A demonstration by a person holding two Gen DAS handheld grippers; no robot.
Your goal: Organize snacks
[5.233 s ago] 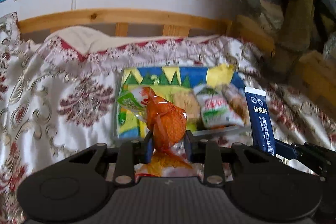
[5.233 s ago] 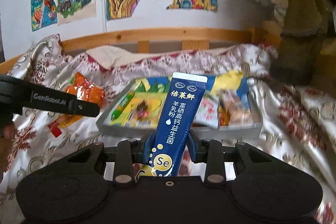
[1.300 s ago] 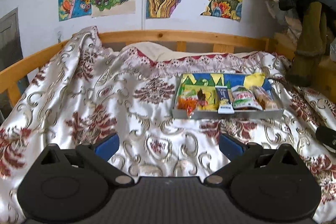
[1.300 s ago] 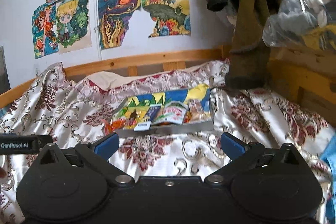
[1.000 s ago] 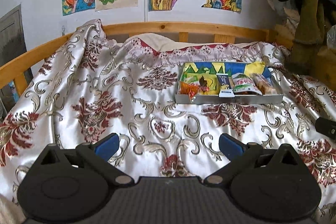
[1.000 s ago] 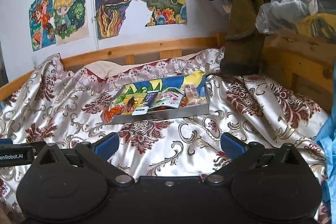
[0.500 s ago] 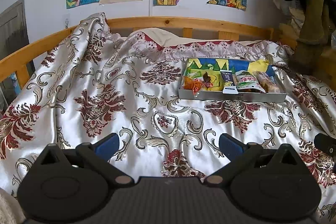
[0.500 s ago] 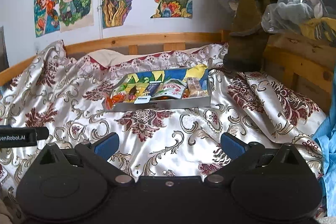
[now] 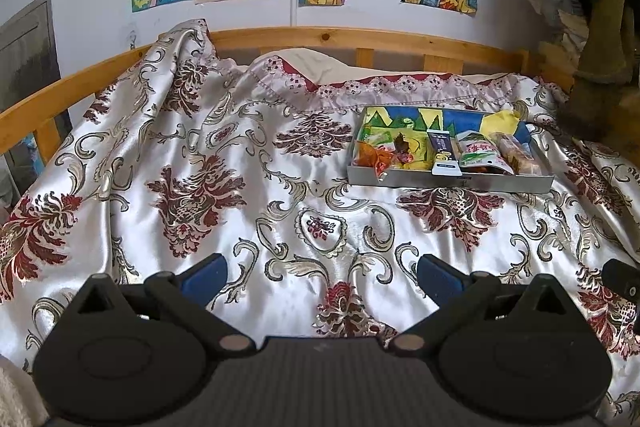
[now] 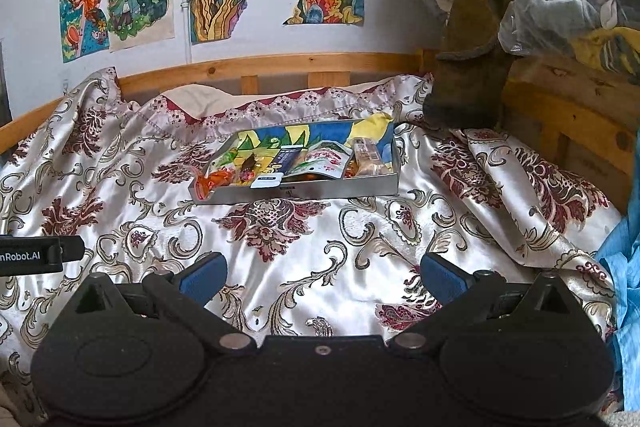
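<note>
Snacks all inside the tray (image 9: 448,183), on the bed cover (image 9: 240,187) near the wooden headboard (image 9: 360,39). Left gripper (image 9: 320,273) and right gripper (image 10: 322,273) well apart from the tray's near edge, jaws released wide, empty. Bare cover between, free for moving.
</note>
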